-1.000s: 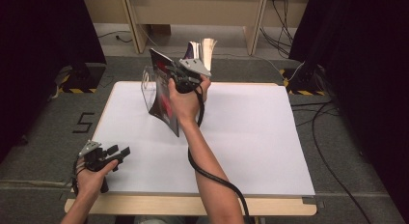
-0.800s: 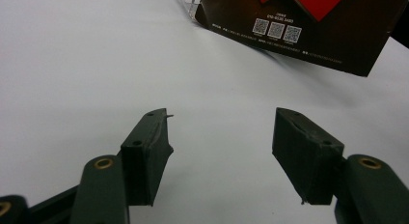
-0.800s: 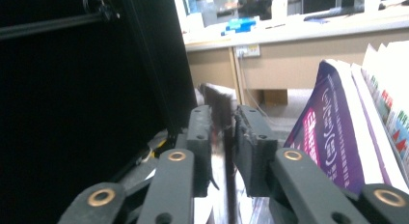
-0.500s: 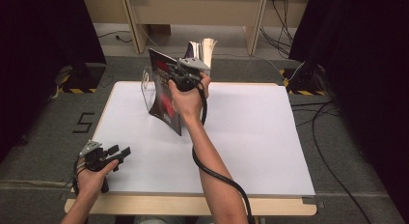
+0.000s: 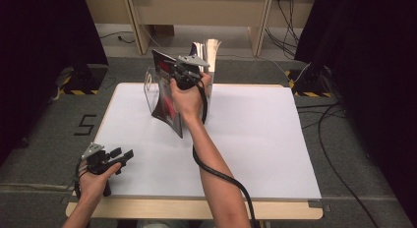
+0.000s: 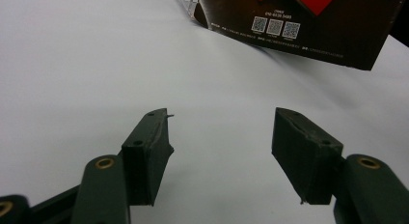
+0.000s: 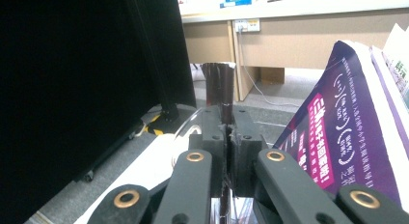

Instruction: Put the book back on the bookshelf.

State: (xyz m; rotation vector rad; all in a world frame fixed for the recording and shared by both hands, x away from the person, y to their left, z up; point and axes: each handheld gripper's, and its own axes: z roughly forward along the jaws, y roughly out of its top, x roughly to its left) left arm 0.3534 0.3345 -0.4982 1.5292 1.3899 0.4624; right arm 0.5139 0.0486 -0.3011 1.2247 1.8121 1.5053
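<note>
Since the earlier high view the right hand has barely shifted, but its jaws have just been closing, and the right gripper point(image 7: 226, 137) now pinches a thin, glossy dark sheet point(image 7: 219, 89) edge-on between its pads. In the high view the same right gripper point(image 5: 189, 73) sits at the top of a clear plastic upright leaflet holder point(image 5: 150, 93) that stands at the far middle of the white table point(image 5: 255, 139), with a dark brochure with red print point(image 5: 167, 107) leaning in it and a shiny silver sheet point(image 5: 212, 48) rising just behind. Beside the jaws, in the right gripper view, a purple printed booklet point(image 7: 333, 132) fans upward (its pages spread toward the right edge).

The left gripper point(image 5: 110, 156) rests near the table's front left corner, well apart from the stand, jaws spread with nothing between them; its own view shows the pads point(image 6: 147, 151) over bare tabletop.

The step in hand looks like drawing a sheet out of, or seating it into, the holder. The next move likely calls for a straight pull along the slot, keeping the stand from tipping.
</note>
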